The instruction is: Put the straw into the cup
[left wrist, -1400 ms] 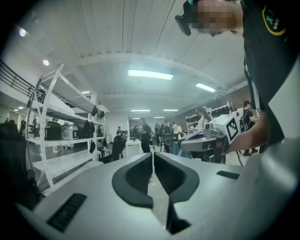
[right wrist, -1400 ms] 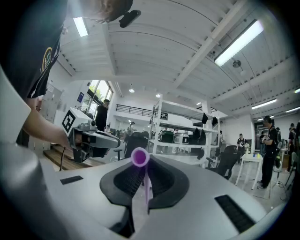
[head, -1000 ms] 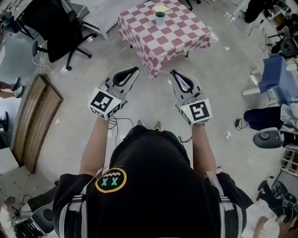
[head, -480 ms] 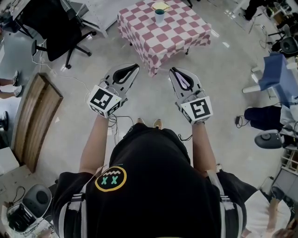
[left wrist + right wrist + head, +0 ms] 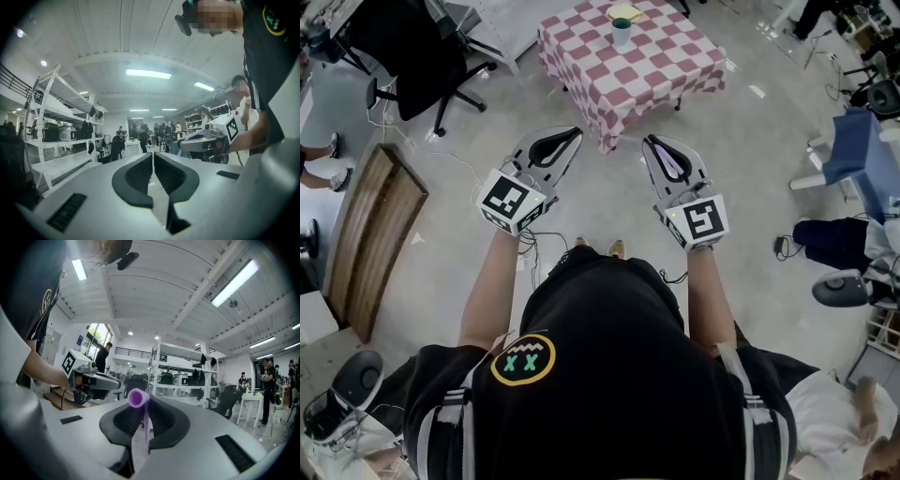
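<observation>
The cup [image 5: 622, 35] stands at the far end of the surface [image 5: 661, 73], well ahead of the left tool [image 5: 570, 139] and right tool [image 5: 652, 146], side by side above the floor [image 5: 609, 202]; the straw [image 5: 138, 398] sits between the right tool's jaws.

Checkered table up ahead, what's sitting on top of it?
On the checkered table stand a bluish cup and, just beyond it, a flat yellow thing, too small to identify. The cloth hangs down the sides and hides whatever is underneath. The cup's inside cannot be seen.

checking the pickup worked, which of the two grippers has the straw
The right gripper: a purple straw is pinched between its jaws. The left gripper is shut on nothing.
</observation>
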Demonstrator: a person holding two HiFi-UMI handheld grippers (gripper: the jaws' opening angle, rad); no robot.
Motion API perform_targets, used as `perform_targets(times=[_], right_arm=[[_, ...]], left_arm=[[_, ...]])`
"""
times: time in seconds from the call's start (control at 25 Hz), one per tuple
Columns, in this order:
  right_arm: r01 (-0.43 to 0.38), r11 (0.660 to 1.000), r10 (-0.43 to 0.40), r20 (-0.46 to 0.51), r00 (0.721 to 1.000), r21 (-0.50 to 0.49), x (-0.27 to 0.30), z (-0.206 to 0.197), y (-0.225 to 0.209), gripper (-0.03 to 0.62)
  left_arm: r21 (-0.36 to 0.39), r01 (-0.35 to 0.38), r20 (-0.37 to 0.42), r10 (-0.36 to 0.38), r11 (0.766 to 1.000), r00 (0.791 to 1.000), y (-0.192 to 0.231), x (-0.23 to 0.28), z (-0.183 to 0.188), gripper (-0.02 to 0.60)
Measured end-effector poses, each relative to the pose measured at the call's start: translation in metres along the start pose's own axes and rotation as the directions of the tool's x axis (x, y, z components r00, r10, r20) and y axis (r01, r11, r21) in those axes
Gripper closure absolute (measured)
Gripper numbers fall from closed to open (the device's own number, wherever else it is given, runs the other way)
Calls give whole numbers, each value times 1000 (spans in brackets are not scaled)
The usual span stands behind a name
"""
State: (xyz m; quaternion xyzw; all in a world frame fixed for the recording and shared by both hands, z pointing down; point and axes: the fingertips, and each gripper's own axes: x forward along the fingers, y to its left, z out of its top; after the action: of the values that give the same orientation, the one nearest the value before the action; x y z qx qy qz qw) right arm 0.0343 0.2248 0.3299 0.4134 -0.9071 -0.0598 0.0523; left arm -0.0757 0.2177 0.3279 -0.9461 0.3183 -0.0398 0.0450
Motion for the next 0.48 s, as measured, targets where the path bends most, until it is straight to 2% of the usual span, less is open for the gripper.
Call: perform_targets(times=[0.48], right_arm=[[-42, 999, 42, 15, 999, -7, -27, -6, -8, 542]], left_arm=[[23, -29, -4, 29, 999, 1000, -36, 14, 4, 552]])
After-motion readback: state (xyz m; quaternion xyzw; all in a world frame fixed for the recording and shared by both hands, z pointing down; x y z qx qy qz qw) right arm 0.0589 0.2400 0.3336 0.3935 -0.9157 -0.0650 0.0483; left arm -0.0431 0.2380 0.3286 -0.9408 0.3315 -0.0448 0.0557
